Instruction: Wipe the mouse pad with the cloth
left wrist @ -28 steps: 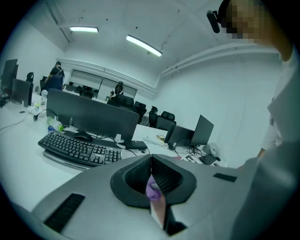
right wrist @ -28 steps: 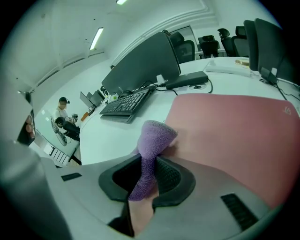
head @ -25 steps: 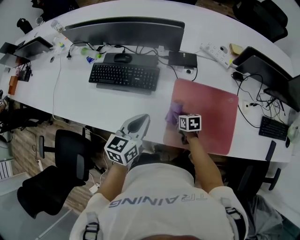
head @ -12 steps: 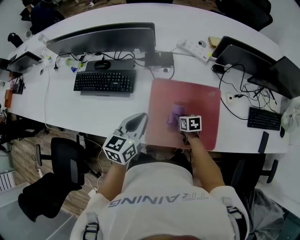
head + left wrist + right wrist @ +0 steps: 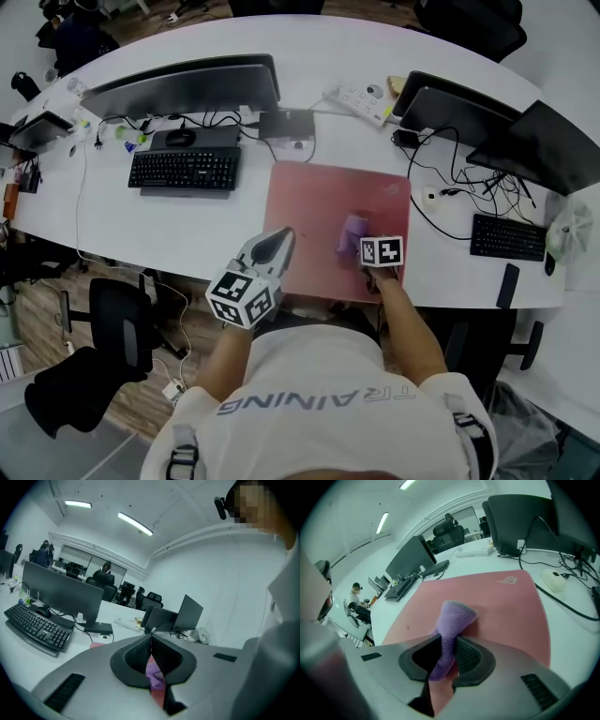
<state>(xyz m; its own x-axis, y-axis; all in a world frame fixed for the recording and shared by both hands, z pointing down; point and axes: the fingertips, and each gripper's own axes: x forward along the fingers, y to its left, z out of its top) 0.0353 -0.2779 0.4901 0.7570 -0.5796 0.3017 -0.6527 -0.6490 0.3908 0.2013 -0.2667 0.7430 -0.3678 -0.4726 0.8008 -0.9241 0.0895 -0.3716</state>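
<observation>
Purple cloth (image 5: 452, 620) sits bunched on pink mouse pad (image 5: 501, 602).

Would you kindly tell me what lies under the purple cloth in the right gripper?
The red mouse pad lies under the cloth, which the right gripper pinches. The patch directly beneath is covered, so its state cannot be seen.

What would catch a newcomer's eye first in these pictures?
The large red mouse pad lies on the white desk, right of the black keyboard. On it, the right gripper has its jaws shut on a purple cloth. The left gripper hangs shut near the pad's left edge.
</observation>
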